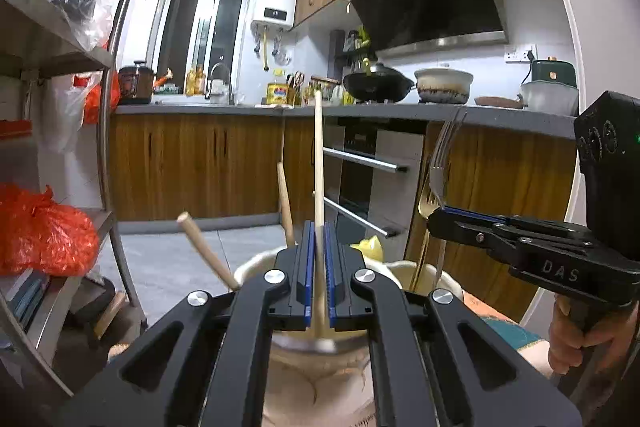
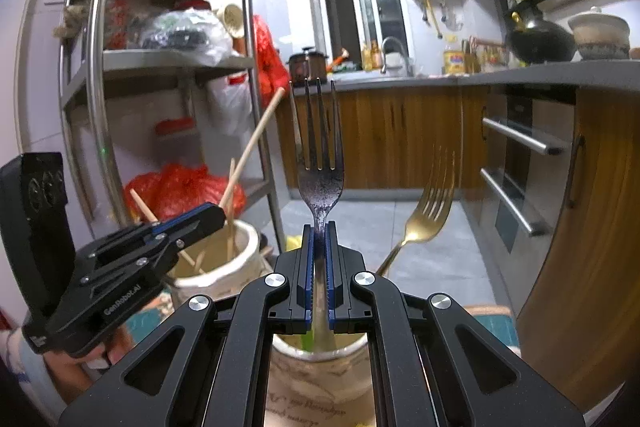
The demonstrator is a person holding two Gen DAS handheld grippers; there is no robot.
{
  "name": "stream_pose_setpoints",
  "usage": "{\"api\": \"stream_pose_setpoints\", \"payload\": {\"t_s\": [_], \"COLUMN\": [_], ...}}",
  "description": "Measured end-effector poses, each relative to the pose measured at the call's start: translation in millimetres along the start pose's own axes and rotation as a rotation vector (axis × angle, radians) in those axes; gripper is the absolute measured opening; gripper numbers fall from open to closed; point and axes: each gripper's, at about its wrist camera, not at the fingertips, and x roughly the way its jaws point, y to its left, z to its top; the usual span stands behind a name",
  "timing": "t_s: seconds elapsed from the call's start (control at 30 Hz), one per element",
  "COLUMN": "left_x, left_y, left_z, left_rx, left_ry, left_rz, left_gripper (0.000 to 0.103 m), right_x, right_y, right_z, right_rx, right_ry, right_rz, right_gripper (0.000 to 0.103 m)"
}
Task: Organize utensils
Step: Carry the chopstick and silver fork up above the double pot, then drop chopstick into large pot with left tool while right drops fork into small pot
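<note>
The left gripper is clamped on a pale wooden chopstick above a cream ceramic jar. The right gripper pinches a dark steel fork over its own jar, beside a gold fork. Either tall utensil could tip and catch a rim.

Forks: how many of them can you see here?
2. A dark steel fork stands tines up, clamped in the right gripper above a holder. A gold fork leans in that holder, to its right. Others may be hidden inside.
</note>
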Motion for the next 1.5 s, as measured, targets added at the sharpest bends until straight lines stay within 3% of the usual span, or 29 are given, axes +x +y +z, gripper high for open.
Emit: {"api": "stream_pose_setpoints", "payload": {"t_s": [0.4, 0.43, 0.53, 0.57, 0.83, 1.2, 1.5], "left_x": [1, 2, 1, 0, -1, -4, -8], "left_y": [-3, -3, -1, -2, -2, -5, -6], "left_z": [-1, -1, 0, 0, 1, 2, 4], "left_rx": [0.016, 0.013, -0.001, -0.003, -0.006, -0.002, 0.022], "left_ry": [0.029, 0.031, 0.025, 0.023, 0.019, 0.011, 0.007], "left_rz": [-0.033, -0.036, -0.042, -0.045, -0.043, -0.036, -0.028], "left_gripper": [0.007, 0.010, 0.035, 0.036, 0.039, 0.042, 0.051], "right_x": [14, 16, 21, 23, 36, 41, 25], "right_y": [-4, -4, -5, -6, -7, -7, -10], "right_z": [-9, -9, -10, -10, -12, -16, -14], "right_rx": [0.034, 0.036, 0.052, 0.056, 0.071, 0.047, 0.035], "right_ry": [0.080, 0.085, 0.108, 0.114, 0.166, 0.166, 0.115], "right_rz": [0.000, 0.002, 0.007, 0.010, -0.012, -0.039, -0.030], "right_gripper": [0.006, 0.006, 0.006, 0.006, 0.006, 0.006, 0.025]}}
